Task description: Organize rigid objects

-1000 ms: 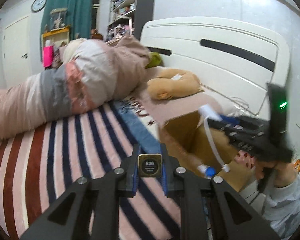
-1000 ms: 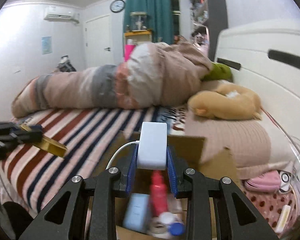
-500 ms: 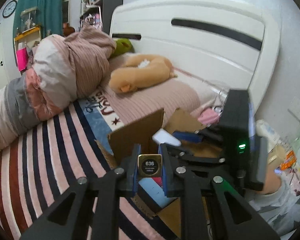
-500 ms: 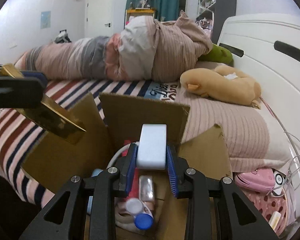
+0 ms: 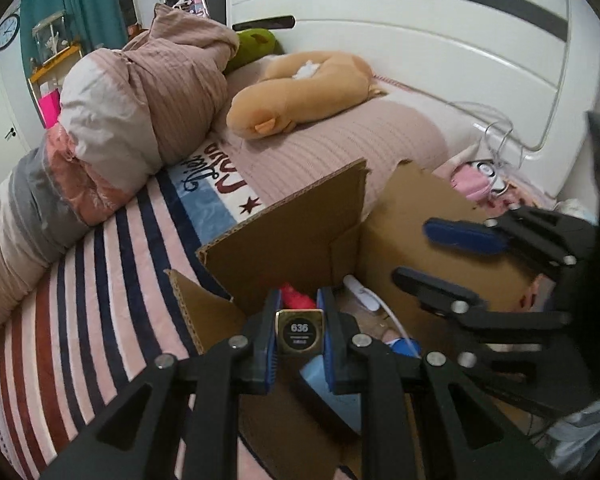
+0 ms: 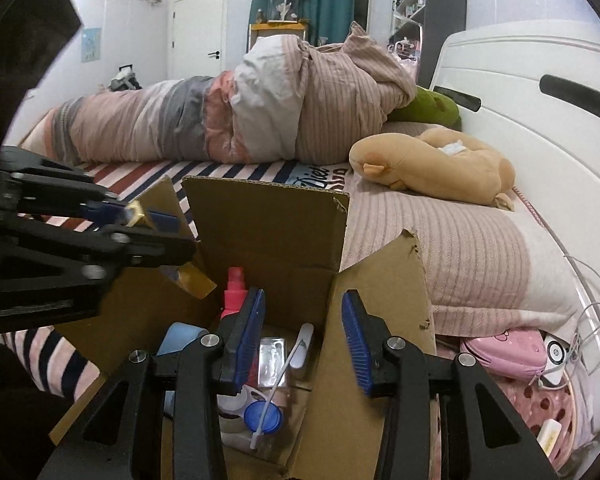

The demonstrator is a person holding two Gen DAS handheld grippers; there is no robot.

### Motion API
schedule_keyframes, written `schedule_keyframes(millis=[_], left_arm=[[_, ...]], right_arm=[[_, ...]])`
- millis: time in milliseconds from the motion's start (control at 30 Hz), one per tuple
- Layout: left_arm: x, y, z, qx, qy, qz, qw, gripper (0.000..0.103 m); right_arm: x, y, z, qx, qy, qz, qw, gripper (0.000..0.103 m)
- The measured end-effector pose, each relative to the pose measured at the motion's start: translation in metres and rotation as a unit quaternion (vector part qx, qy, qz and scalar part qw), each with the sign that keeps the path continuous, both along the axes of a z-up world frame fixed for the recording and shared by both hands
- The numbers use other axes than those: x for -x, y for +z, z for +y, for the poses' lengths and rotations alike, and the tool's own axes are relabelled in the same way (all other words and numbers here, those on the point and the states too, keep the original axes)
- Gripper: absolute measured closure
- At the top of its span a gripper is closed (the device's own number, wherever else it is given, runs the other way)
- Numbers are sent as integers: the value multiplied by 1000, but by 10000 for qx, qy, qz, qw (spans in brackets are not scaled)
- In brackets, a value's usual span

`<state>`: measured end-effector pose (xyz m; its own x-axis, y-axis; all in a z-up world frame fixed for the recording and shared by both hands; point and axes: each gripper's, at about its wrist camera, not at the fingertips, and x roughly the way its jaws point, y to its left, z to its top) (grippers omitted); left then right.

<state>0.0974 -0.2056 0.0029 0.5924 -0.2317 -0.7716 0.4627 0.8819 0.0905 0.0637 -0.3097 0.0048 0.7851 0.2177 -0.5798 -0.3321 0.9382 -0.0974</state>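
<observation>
Two hand-held grippers hang over an open cardboard box [image 6: 268, 236] that sits on the bed [image 5: 80, 320], its flaps standing up. The left hand-held gripper [image 5: 299, 334] is closed on a small gold case [image 5: 299, 333] whose dark end label reads "636"; the blue pads press both its sides, and it is held above the box's near left corner (in the right wrist view the same gold case [image 6: 134, 212] shows between that gripper's blue pads, over the left flap). The right hand-held gripper [image 6: 303, 342] has its jaws spread wide with nothing between them, above the box's inside.

Down in the box lie a white charger [image 6: 304, 344] with its thin white cable [image 6: 274, 384] trailing toward the camera, a red spray bottle [image 6: 234, 292] standing against the back left, a light blue box [image 6: 180, 338] at the left, a clear plastic case [image 6: 274, 364] and a round blue cap [image 6: 263, 416] on a white jar. From the left wrist view the charger [image 5: 362, 292] rests near the box's far wall, beside the red bottle [image 5: 296, 296].

Beyond the box a tan plush toy [image 6: 432, 164] lies on the pink pillow [image 6: 460, 248], with a rolled striped duvet [image 6: 220, 120] across the bed and a white headboard [image 5: 440, 32] behind.
</observation>
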Motion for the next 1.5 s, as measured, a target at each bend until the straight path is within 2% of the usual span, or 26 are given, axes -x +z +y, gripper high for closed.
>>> schedule_keyframes(millis=[200, 367, 433, 500, 533, 600, 700, 800, 867, 967, 1067, 1133, 1267, 1500], left_arm=[[-4, -7, 5, -43, 114, 8, 9999, 87], [-1, 1, 14, 90, 185, -67, 9998, 80], [3, 4, 19, 158, 230, -94, 9996, 76], [8, 9, 28, 276, 302, -155, 9990, 64], [12, 11, 32, 352, 335, -203, 9986, 62], [20, 18, 43, 504, 441, -327, 9972, 48], [35, 30, 61, 625, 731, -641, 9933, 35], [53, 43, 79, 826, 971, -982, 9870, 23], [64, 50, 89, 945, 1123, -1154, 9824, 18], [82, 57, 104, 1064, 1377, -1440, 9742, 11], [97, 58, 118, 1105, 1703, -1610, 9659, 1], [104, 56, 129, 1184, 1904, -1673, 9601, 1], [112, 47, 144, 1291, 2063, -1655, 9557, 1], [114, 39, 151, 1270, 2170, -1578, 9549, 1]], right_arm=[[3, -2, 0, 11, 16, 8, 10000, 67], [6, 0, 3, 8, 44, -1, 10000, 66], [7, 2, 4, 0, 64, -4, 10000, 66], [9, 4, 5, -57, 114, -4, 9999, 64], [10, 5, 6, -88, 149, -16, 9998, 61], [15, 9, 7, -225, 318, -80, 9992, 57], [21, 16, 10, -361, 601, -178, 9974, 48], [32, 27, 18, -349, 848, -430, 9949, 35], [36, 34, 21, -353, 953, -576, 9931, 23], [48, 44, 28, -406, 1147, -829, 9891, 12], [60, 51, 34, -442, 1255, -1118, 9848, 11], [64, 54, 35, -486, 1311, -1197, 9829, 11], [69, 53, 35, -683, 1420, -1154, 9807, 11], [67, 46, 34, -841, 1310, -974, 9830, 11]])
